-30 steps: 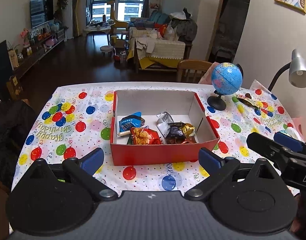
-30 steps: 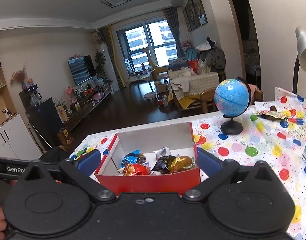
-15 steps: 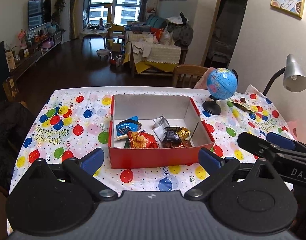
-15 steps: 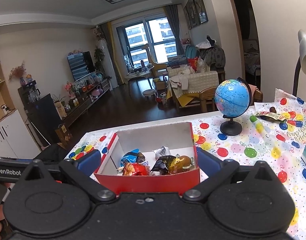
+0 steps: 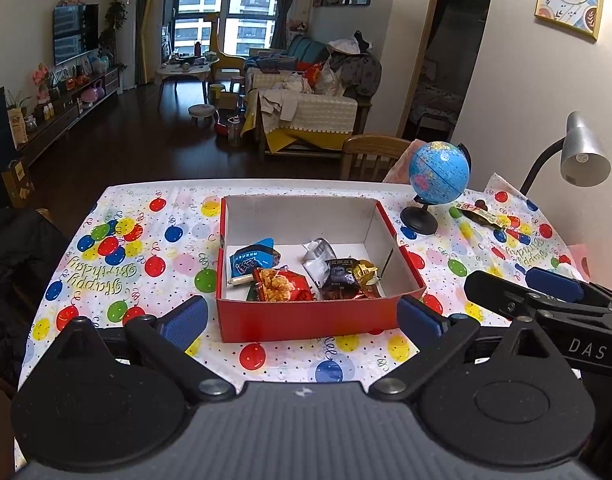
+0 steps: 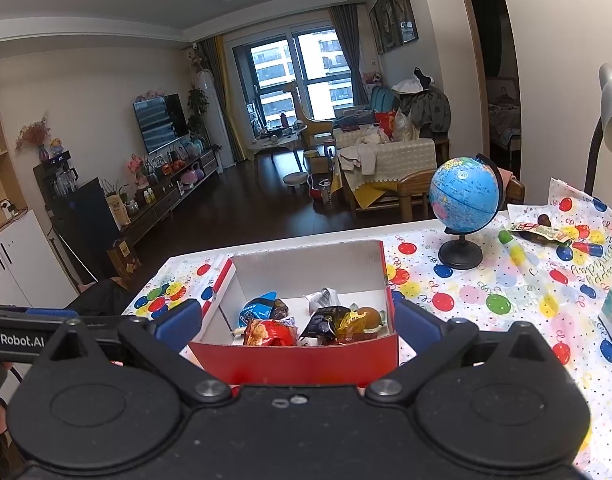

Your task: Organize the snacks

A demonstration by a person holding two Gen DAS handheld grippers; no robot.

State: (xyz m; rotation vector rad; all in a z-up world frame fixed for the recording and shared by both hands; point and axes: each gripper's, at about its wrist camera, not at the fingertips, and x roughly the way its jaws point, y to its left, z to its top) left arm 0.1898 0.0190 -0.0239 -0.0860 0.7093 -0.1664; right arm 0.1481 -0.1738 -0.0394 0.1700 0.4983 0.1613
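A red box (image 5: 306, 322) with a white inside sits on a table covered by a balloon-print cloth (image 5: 117, 264). Several snack packets lie together on its floor toward the near wall: a blue packet (image 5: 251, 260), a red packet (image 5: 279, 286), a silver packet (image 5: 318, 254), and a dark packet (image 5: 342, 278) touching a gold wrapper (image 5: 364, 272). The left gripper (image 5: 301, 322) hangs in front of the box, its fingers spread wide with nothing between them. The right gripper (image 6: 297, 326) is also spread wide and empty, close before the box's near wall. A globe (image 5: 438, 172) stands to the right of the box, and one more snack packet (image 5: 480, 214) lies on the cloth beyond it, near a desk lamp (image 5: 582, 156).
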